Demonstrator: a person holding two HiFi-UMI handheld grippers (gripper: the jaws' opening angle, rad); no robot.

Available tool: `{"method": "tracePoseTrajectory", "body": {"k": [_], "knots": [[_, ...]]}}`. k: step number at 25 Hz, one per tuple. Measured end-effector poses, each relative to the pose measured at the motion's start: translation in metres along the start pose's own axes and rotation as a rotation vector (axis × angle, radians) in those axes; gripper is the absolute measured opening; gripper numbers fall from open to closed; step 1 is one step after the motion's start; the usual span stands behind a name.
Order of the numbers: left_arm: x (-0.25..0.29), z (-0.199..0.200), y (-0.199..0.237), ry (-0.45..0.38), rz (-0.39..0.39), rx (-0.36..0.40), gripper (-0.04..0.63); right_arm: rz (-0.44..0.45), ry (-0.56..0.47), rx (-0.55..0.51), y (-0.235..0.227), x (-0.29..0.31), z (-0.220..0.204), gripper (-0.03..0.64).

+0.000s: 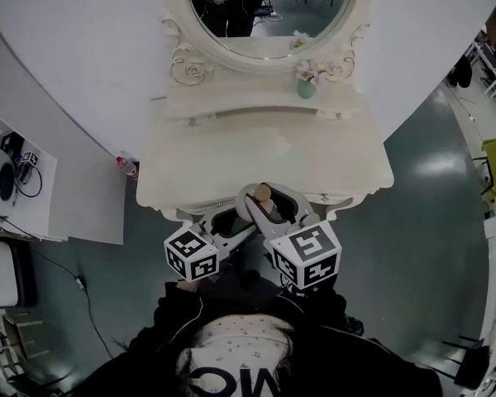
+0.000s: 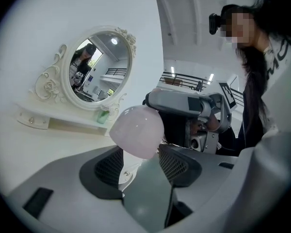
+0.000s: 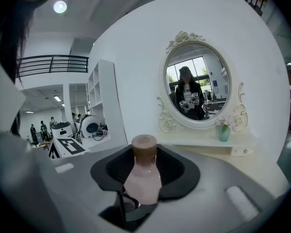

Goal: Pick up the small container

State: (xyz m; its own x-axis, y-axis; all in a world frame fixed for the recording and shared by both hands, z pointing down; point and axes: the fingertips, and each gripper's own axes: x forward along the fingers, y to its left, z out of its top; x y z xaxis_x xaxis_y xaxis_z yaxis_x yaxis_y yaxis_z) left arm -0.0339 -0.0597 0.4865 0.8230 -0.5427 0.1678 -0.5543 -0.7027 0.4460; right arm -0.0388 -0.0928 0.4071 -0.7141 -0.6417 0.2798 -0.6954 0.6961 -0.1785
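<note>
The small container [image 3: 143, 178] is a pale pink bottle with a brown cap. It stands upright between the jaws of my right gripper [image 3: 144, 166], which is shut on its body. In the head view the bottle [image 1: 263, 194] is held in the air in front of the dressing table's near edge by my right gripper [image 1: 263, 201]. My left gripper [image 1: 241, 224] points at it from the left. In the left gripper view the bottle's rounded pink body [image 2: 136, 130] sits just over the tips of my left gripper [image 2: 141, 152], whose jaws stand apart without clamping it.
A cream dressing table [image 1: 231, 155] with an oval mirror [image 1: 269, 15] stands ahead. A green vase of flowers [image 1: 307, 85] is on its shelf. A small red-capped bottle [image 1: 126, 165] stands at the table's left corner. A white side table [image 1: 21, 197] with devices is far left.
</note>
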Motion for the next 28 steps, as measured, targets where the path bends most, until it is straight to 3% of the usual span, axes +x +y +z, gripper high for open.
{"method": "tracePoseTrajectory", "body": {"k": [15,28], "knots": [[-0.053,-0.01,-0.018,-0.021,-0.002,-0.009,0.212,0.002,-0.007,-0.032,0.06,-0.009,-0.004,0.15],[-0.173,-0.039,-0.024,0.015,-0.039,-0.002,0.213,-0.048,-0.013,0.013,0.176,0.004,-0.027,0.149]]}}
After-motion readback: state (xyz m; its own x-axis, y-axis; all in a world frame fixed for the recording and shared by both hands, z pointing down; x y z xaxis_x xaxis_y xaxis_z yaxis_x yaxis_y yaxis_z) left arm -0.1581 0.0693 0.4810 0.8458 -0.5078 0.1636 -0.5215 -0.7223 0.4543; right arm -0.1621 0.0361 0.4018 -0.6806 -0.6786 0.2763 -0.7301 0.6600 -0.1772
